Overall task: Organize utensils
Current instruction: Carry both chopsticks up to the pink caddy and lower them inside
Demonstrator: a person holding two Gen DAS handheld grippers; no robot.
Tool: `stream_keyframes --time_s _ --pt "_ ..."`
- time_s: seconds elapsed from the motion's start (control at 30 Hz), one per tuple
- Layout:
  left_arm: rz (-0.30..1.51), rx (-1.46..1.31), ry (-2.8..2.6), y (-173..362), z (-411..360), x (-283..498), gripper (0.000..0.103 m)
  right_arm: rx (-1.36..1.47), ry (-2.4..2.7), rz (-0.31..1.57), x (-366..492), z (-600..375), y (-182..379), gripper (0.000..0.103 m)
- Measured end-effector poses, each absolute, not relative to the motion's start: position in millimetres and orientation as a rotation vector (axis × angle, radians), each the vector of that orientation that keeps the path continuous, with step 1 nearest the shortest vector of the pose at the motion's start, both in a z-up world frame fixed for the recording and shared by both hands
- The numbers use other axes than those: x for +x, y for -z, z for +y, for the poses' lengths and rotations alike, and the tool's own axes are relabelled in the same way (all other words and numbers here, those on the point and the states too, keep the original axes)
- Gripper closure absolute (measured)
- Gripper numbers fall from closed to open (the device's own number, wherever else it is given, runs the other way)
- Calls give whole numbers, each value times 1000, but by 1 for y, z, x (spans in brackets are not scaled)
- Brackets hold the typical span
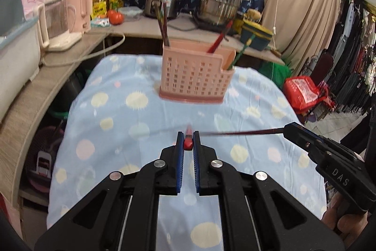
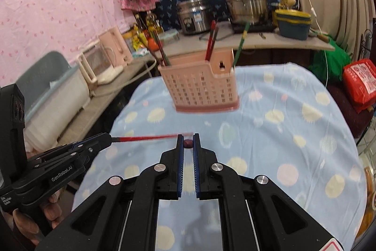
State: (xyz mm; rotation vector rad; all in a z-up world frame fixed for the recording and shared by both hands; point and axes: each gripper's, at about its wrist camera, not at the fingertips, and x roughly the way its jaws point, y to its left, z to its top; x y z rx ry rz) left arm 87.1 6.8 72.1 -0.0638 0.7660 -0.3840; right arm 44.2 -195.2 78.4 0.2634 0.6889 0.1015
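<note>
Left wrist view: a counter (image 1: 131,114) draped in soft pale-blue cloth with pastel dots fills the middle, its rounded edges falling away on both sides. Most of the cloth is bare between the grippers and the pink plastic caddy (image 1: 195,77), a perforated, lattice-walled box on a darker pink base that stands near the far edge. Several chopsticks already stand tilted in its compartments. Behind it, a wood-grain shelf carries two shiny steel pots (image 1: 219,0), a pale kettle and oil bottles.

The left hand-held gripper (image 1: 188,144), black with ribbed blue pads, is nearly closed, pinching the end of a red chopstick (image 1: 188,144) that points forward, above the cloth. From the right edge, the right hand-held gripper (image 1: 285,131) clamps a dark red chopstick (image 1: 242,132) whose thin blurred shaft reaches leftward almost to the left gripper's tips.

The right wrist view shows the same pairing mirrored: narrow jaws on the dark chopstick's end, and the red chopstick crossing in from the left.
</note>
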Motion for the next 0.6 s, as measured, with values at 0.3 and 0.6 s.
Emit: stream_keyframes --time_s 0.3,0.6 --pt "685 -57 395 -117 -3 122 96 270 -94 587 80 -213 -123 96" --pt "590 -59 402 -167 -8 161 96 306 -74 498 120 -238 -162 96"
